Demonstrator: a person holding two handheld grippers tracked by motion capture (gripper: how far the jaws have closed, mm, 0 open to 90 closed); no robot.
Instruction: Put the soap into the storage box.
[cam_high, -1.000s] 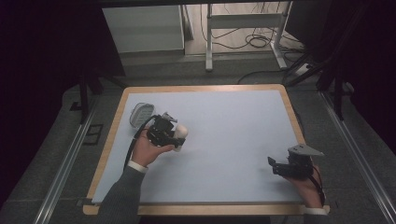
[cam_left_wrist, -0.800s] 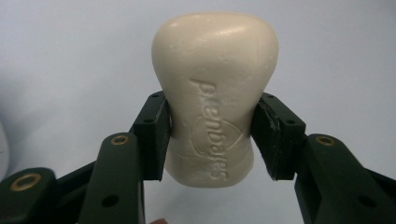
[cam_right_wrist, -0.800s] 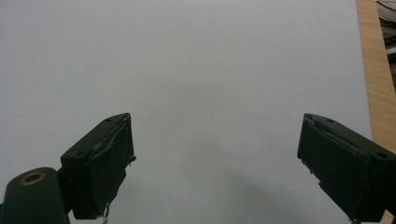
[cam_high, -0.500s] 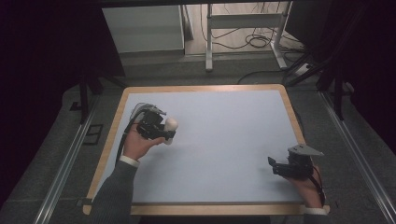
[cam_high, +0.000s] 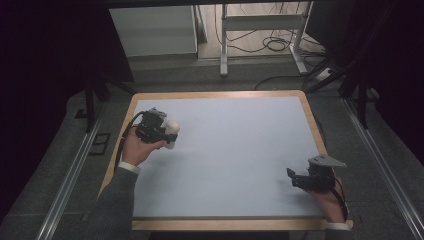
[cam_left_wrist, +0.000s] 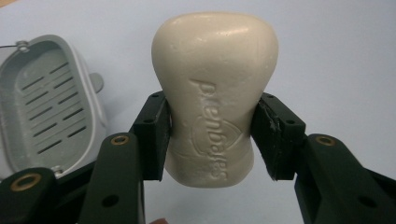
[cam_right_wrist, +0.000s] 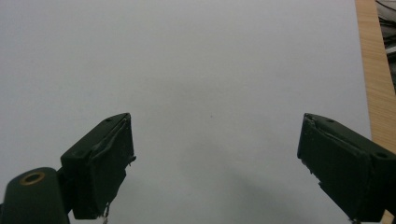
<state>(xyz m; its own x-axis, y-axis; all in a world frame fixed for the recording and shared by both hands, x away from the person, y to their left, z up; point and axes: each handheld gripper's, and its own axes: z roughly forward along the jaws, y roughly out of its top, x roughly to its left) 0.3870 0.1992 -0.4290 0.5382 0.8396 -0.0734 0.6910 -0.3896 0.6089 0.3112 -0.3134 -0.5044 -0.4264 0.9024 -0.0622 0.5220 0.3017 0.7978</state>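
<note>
My left gripper (cam_left_wrist: 212, 135) is shut on a cream bar of soap (cam_left_wrist: 215, 70) with raised lettering, its pads pressing the bar's narrow waist. In the high view the left gripper (cam_high: 167, 132) holds the soap (cam_high: 173, 127) above the table's left side. A grey slotted soap dish (cam_left_wrist: 44, 100) lies on the mat just left of the soap in the left gripper view. At the front right of the table, my right gripper (cam_high: 295, 177) rests with its jaws wide apart. Nothing is between them in the right gripper view (cam_right_wrist: 215, 158).
The table has a pale blue mat (cam_high: 240, 150) with a wooden border (cam_high: 312, 120). Beyond the far edge are a white cabinet (cam_high: 152, 30), metal frame legs (cam_high: 224, 45) and cables on the floor. Metal rails (cam_high: 70, 175) run along both sides.
My left gripper has carried the soap leftward and a little farther back, and now covers the soap dish in the high view. The right gripper has not moved.
</note>
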